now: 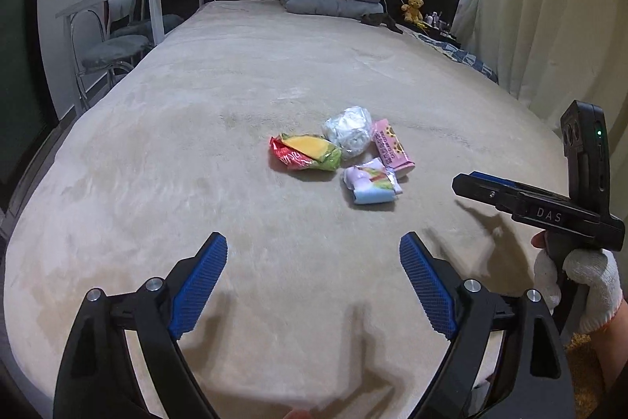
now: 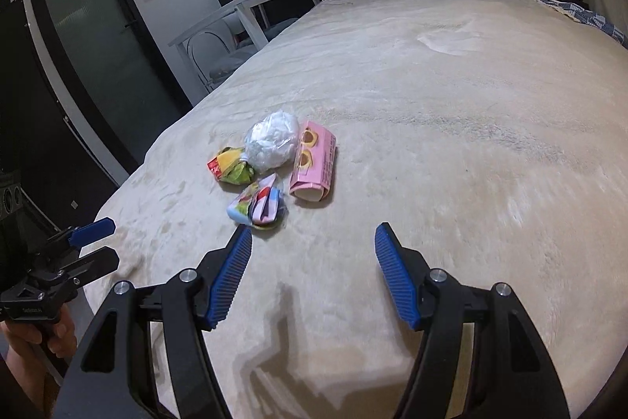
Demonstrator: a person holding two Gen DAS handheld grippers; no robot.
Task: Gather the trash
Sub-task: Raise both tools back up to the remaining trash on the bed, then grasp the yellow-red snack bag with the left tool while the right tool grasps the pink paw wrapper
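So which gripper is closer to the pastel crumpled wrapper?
Right. The right gripper hangs open just short of the pastel wrapper, its left fingertip nearly reaching it; the left gripper, also open, sits farther back.

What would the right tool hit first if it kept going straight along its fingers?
Probably bare bed: the right tool, open, points just right of the pink box. The trash pile lies left of its line, though depth is unclear.
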